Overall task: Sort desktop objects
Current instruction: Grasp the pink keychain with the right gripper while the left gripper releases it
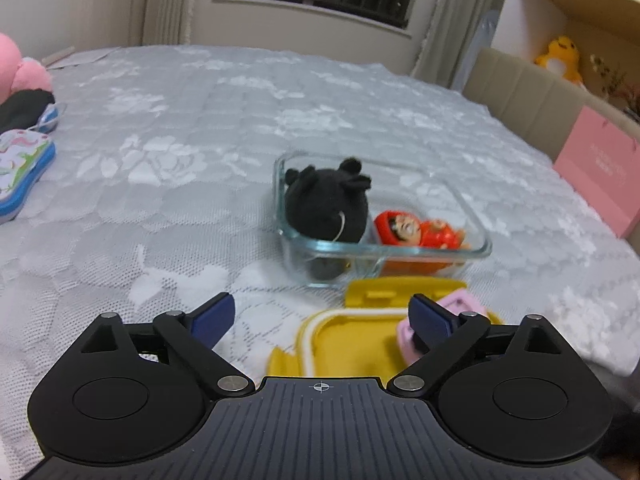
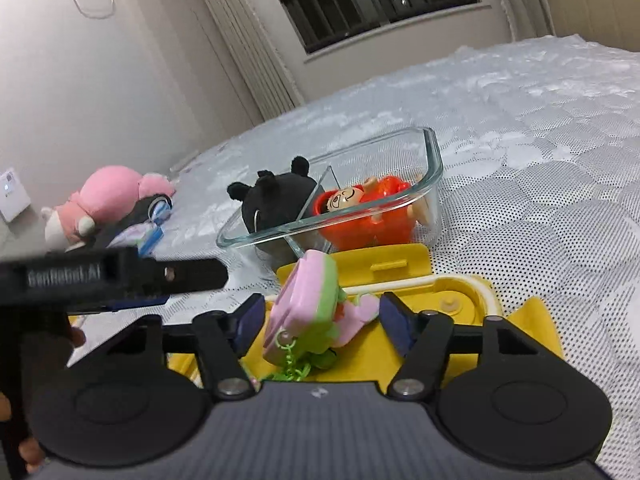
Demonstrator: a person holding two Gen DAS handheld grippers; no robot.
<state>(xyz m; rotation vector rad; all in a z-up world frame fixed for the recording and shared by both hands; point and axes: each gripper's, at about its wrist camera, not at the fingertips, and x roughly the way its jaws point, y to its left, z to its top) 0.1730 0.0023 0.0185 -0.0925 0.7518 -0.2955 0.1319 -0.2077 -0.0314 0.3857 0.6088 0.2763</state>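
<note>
A divided glass container [image 1: 478, 246] [image 2: 434, 160] stands on the lace-covered table. It holds a black plush [image 1: 326, 206] [image 2: 276, 196] in one half and a red figure [image 1: 420, 232] [image 2: 372, 208] in the other. In front of it lies a yellow lid [image 1: 352, 344] [image 2: 452, 300] with a pink-and-green toy [image 2: 308, 308] [image 1: 460, 308] on it. My left gripper [image 1: 322, 318] is open over the lid's left part. My right gripper [image 2: 322, 324] is open, with the pink-and-green toy between its fingers; no pad visibly touches the toy.
A pink plush [image 2: 108, 196] [image 1: 20, 72], a dark item and a blue-rimmed case [image 1: 22, 168] [image 2: 144, 236] lie at the table's left. A pink box [image 1: 600, 168] and a beige chair back [image 1: 532, 100] stand at the right. The left gripper's body [image 2: 112, 276] shows in the right wrist view.
</note>
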